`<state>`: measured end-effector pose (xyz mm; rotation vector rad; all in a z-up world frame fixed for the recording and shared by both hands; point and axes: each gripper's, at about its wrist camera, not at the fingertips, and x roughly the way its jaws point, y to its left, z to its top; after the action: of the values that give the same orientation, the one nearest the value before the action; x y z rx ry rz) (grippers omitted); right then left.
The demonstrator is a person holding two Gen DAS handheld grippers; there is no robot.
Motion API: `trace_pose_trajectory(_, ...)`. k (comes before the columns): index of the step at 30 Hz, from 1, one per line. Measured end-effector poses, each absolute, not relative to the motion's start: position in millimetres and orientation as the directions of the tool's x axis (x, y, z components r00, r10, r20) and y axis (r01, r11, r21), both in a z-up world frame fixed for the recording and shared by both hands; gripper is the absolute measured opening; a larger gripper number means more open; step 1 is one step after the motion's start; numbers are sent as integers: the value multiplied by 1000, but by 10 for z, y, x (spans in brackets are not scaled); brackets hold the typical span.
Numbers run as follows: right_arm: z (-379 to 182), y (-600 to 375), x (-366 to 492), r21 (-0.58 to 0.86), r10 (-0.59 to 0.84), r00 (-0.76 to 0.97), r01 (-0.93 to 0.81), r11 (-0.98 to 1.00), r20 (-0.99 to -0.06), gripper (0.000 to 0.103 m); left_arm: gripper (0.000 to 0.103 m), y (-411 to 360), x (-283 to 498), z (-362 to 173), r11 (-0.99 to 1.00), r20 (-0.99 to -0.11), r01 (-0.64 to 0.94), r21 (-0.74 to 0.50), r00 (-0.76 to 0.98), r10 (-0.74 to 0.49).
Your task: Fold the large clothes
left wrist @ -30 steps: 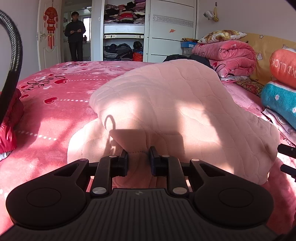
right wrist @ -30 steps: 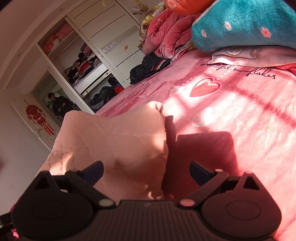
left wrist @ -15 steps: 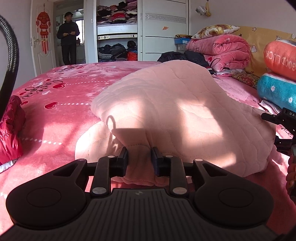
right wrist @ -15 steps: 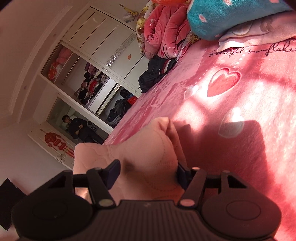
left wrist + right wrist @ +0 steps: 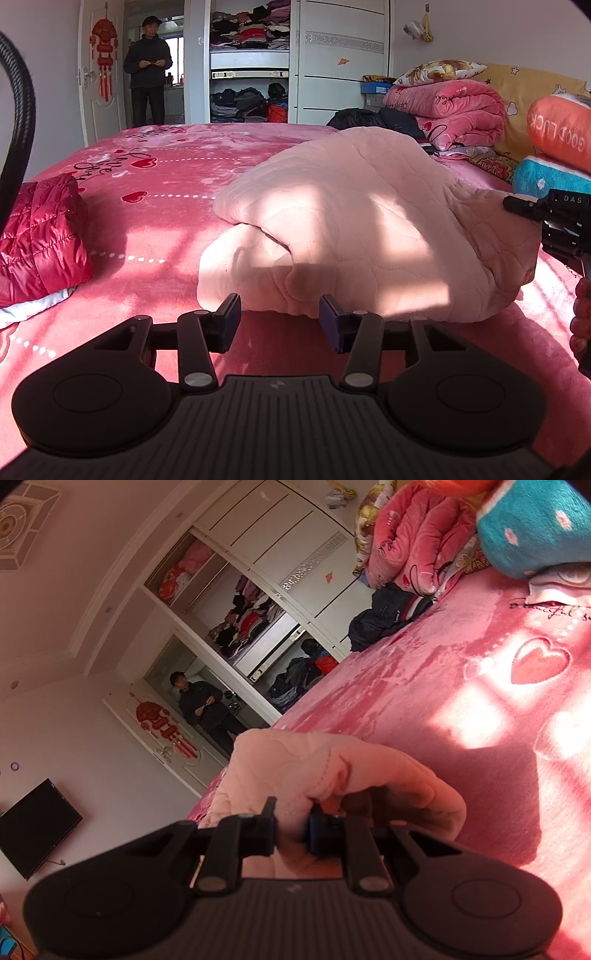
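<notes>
Sunlit bedroom: a white wardrobe (image 5: 295, 62) with open shelves of clothes stands along the far wall, and a person in dark clothes (image 5: 147, 70) stands in the doorway beside it. Most of the space is taken by the bed (image 5: 155, 206), covered in a pink fleece blanket with red hearts. Stacked quilts and pillows (image 5: 447, 107) sit at its head. On the middle of the bed lies the pale pink quilted garment (image 5: 351, 229), bunched and partly doubled over itself (its lower layer peeks out at the near edge). A red puffer jacket (image 5: 40, 240) lies well apart, at the left edge of the bed. The left claw (image 5: 280, 323) is released, its fingers spread just short of the garment's near edge. The right claw (image 5: 291, 830) is clenched on a fold of the garment's right end.
</notes>
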<state>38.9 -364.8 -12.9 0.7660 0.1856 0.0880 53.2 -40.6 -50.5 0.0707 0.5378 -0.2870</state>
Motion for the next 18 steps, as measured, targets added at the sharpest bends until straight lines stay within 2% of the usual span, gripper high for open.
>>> trace_pose_trajectory(9, 338, -2648, 66, 517, 349, 932, -250, 819, -102, 12, 65, 67, 183, -467, 971, -517, 238, -6, 830, -207)
trace_pose_trajectory(18, 327, -1562, -478, 377, 610, 767, -514, 770, -199, 12, 72, 670, -192, -122, 987, -500, 159, -33, 852, -154)
